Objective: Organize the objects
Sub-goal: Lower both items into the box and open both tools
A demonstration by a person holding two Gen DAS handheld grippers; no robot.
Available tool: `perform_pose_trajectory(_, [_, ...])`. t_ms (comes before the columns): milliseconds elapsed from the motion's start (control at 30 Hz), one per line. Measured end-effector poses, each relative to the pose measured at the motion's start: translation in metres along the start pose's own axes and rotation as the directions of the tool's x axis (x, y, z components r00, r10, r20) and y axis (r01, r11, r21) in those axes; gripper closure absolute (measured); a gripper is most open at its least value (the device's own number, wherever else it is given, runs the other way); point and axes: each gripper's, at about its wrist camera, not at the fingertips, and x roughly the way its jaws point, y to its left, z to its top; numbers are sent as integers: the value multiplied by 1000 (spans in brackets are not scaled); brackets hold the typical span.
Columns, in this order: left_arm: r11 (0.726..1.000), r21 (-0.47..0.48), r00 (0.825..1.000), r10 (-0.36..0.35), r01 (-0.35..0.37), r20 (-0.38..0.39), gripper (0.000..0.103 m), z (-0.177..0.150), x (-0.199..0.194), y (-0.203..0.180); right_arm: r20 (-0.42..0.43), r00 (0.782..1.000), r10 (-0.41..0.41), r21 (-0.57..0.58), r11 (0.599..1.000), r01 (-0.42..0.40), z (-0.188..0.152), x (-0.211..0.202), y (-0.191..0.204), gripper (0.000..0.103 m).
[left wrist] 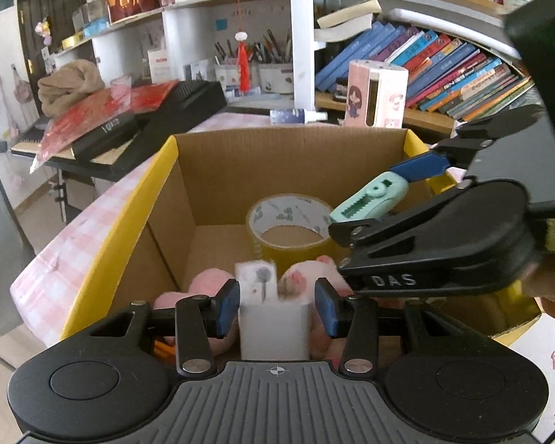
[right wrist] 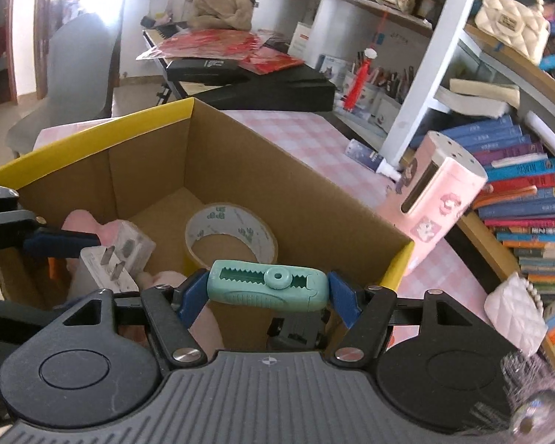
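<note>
1. Left tongs point(left wrist: 276, 307): positioned over the near end of the cardboard box point(left wrist: 292, 162), pointing down into it. The white plug adapter point(left wrist: 273, 318) stands between the blue pads. The right pad shows a clear gap; contact at the left pad cannot be confirmed. Judged state: apart, adapter released or nearly so.
2. Box contents, left to right: pink plush toy point(left wrist: 207, 285), adapter, tape roll point(left wrist: 290, 225) lying flat toward the far wall.
3. Right tongs point(right wrist: 268, 288): clamped on the mint-green utility knife point(right wrist: 268, 285). The knife's long axis runs crosswise between the pads, which grip it end to end.
4. Key relation: the knife hangs above the box's right-hand interior, beside the tape roll. The bare floor lies directly below, so the coming move is probably a straight lowering, then release.
5. The box rests on the pink-checked desk point(right wrist: 299, 129).
</note>
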Motion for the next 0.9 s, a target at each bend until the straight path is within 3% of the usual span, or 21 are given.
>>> perform_pose_trajectory(133, [1000, -8, 1000, 8, -8, 17, 51, -1, -8, 2, -4, 1000, 15, -36, 999, -15, 5, 4, 3, 36])
perform_pose_trajectory(500, [999, 2, 998, 52, -52, 19, 44, -4, -17, 6, -89, 994, 57, -111, 992, -67, 10, 17, 11, 36])
perform_pose_trajectory(600, [998, -7, 997, 65, -65, 34, 35, -4, -22, 7, -103, 993, 56, -123, 990, -69, 10, 18, 13, 36])
perform_pose_trajectory(900, [999, -40, 995, 34, -30, 93, 23, -4, -42, 17, -120, 991, 57, -127, 989, -72, 11, 19, 13, 35])
